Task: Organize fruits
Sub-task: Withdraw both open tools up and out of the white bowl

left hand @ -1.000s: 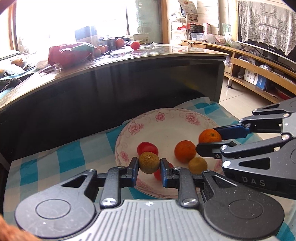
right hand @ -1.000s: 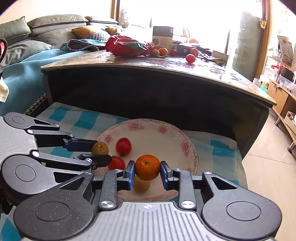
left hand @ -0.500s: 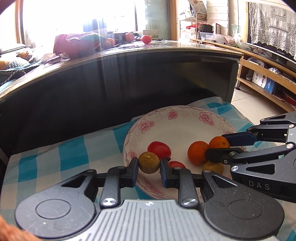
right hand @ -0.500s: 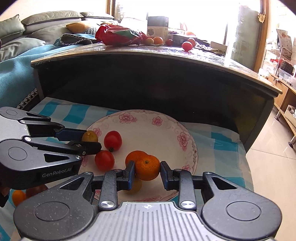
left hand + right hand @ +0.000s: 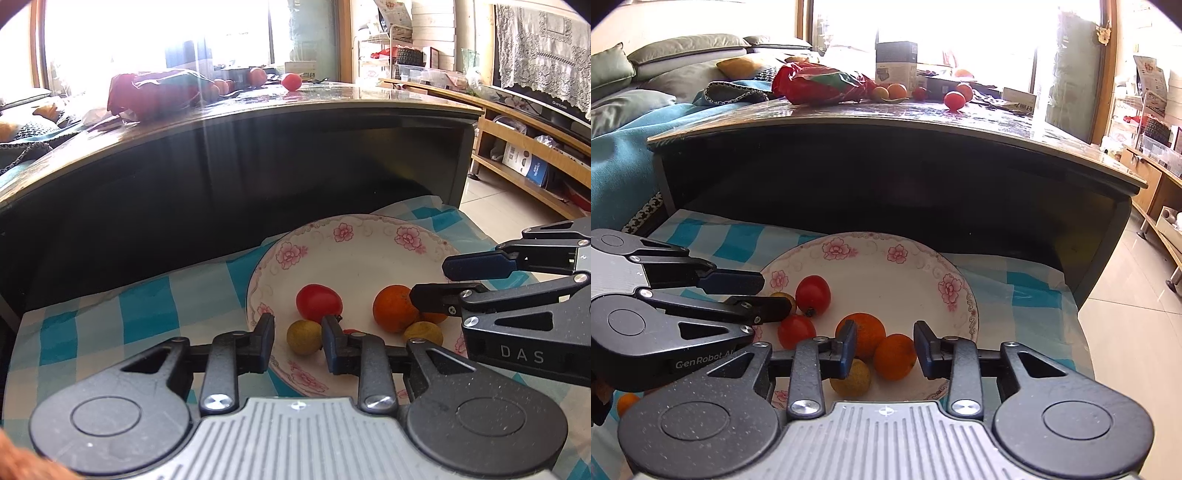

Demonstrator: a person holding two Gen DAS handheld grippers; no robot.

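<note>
Two tools are over the flowered plate [image 5: 343, 236], and both have just been opening. I see my left tool [image 5: 297, 341] with its jaws a little apart; the small yellow-green fruit [image 5: 303, 336] sits between them on the plate, and I see a gap on the left side of it, so the pads do not press on it. The right pad is very near it; I cannot tell if it touches.

My right tool [image 5: 884, 347] has its jaws apart too. The small orange [image 5: 894, 356] lies between them on the plate, with free space on each side of it. A bigger orange [image 5: 864, 334] touches it from behind, and a second yellow-green fruit [image 5: 849, 376] lies partly under the left finger.

Also on the plate are two tomatoes: one [image 5: 812, 295] further back, and another [image 5: 796, 331] just beside the tip of the left tool. The plate stands on a blue and white checked cloth [image 5: 1027, 295], in front of a dark worktop [image 5: 923, 122]. On that worktop, well apart from the plate, I see a red bag [image 5: 820, 86] and some more fruit near it.
</note>
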